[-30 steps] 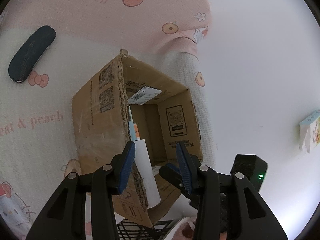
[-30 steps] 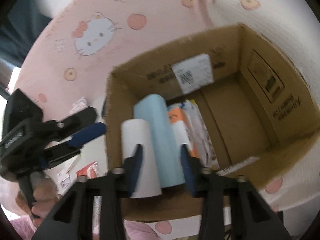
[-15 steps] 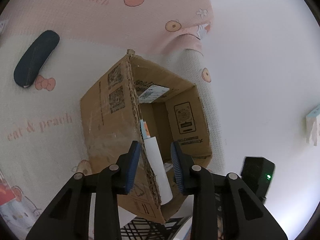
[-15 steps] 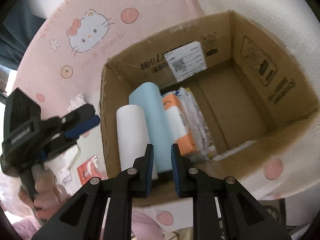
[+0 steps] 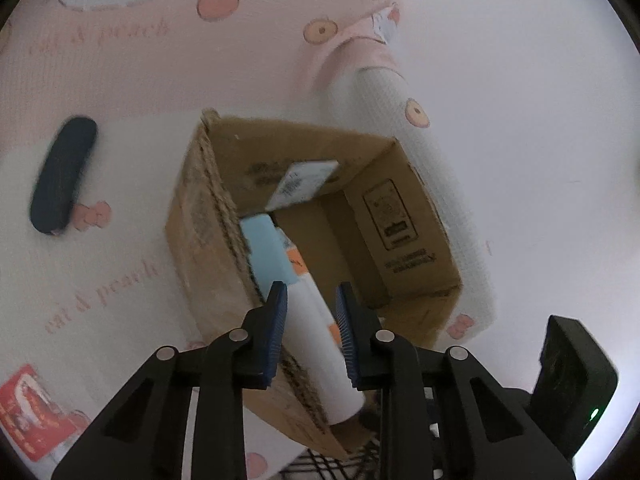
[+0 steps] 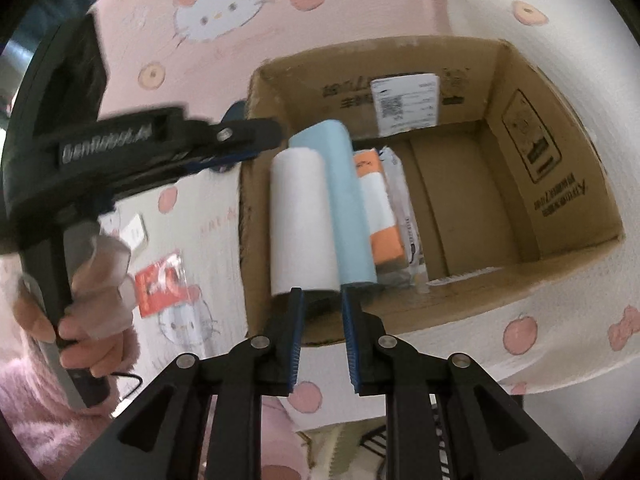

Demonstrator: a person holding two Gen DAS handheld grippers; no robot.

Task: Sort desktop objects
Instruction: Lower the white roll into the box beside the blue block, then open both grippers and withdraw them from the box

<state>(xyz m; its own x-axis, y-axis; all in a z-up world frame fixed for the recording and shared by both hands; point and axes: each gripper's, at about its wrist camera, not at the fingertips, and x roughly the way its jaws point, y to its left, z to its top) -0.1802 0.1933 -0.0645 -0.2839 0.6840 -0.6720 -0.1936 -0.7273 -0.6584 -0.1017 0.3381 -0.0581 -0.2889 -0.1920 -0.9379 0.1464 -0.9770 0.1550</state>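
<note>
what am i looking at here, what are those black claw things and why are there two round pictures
Each round picture comes from a fisheye camera mounted on a hand-held gripper, looking forward along its two blue-padded fingers. A person holds one in each hand; no robot arm is involved.

The left gripper view and the right gripper view both look into an open brown cardboard box on a pink-and-white cartoon-cat cloth. Inside the box lie a white paper roll, a light blue roll and an orange-and-white packet.

Outside it lie a dark oval case and a red packet. Both grippers are open and hold nothing. The right view shows the person's hand gripping the left handle.
</note>
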